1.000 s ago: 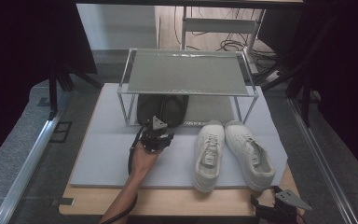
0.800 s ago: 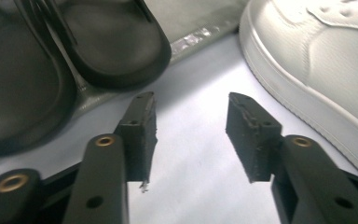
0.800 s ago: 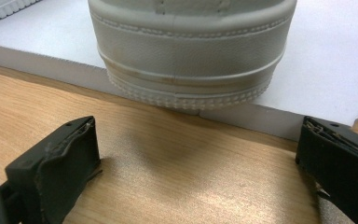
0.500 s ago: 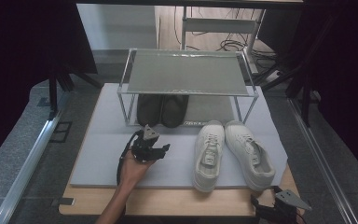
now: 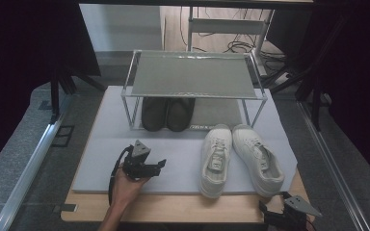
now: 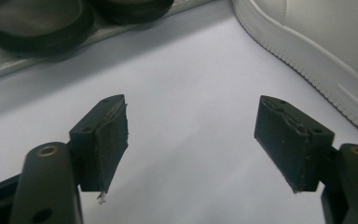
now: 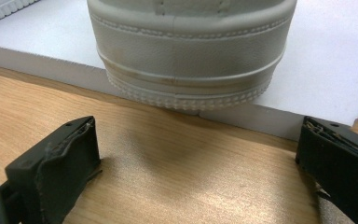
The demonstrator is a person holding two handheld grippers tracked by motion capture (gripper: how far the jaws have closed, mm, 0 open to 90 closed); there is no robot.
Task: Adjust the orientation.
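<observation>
- the pair of white sneakers [image 5: 238,159] lies on the grey mat [image 5: 173,144] at the right front of the bench [image 5: 183,211], toes toward the shoe rack [image 5: 192,79], heels at the mat's near edge; the right shoe's heel [image 7: 189,51] overhangs that edge slightly.
- the dark shoes [image 5: 167,113] sit on the rack's lower level, under its shelf.
- the left gripper [image 5: 147,166] hovers over bare mat just left of the sneakers, its jaws wide apart and holding nothing.
- the right gripper [image 5: 279,216] waits at the bench's front edge, right behind that heel, jaws spread wide and empty.
- the sneakers look light, with a smooth, somewhat slick upper that would give under pressure; the sole rim and heel counter look stiffer.
- best hold, i judge: pinch across the heel counter or collar, not the soft toe box.
</observation>
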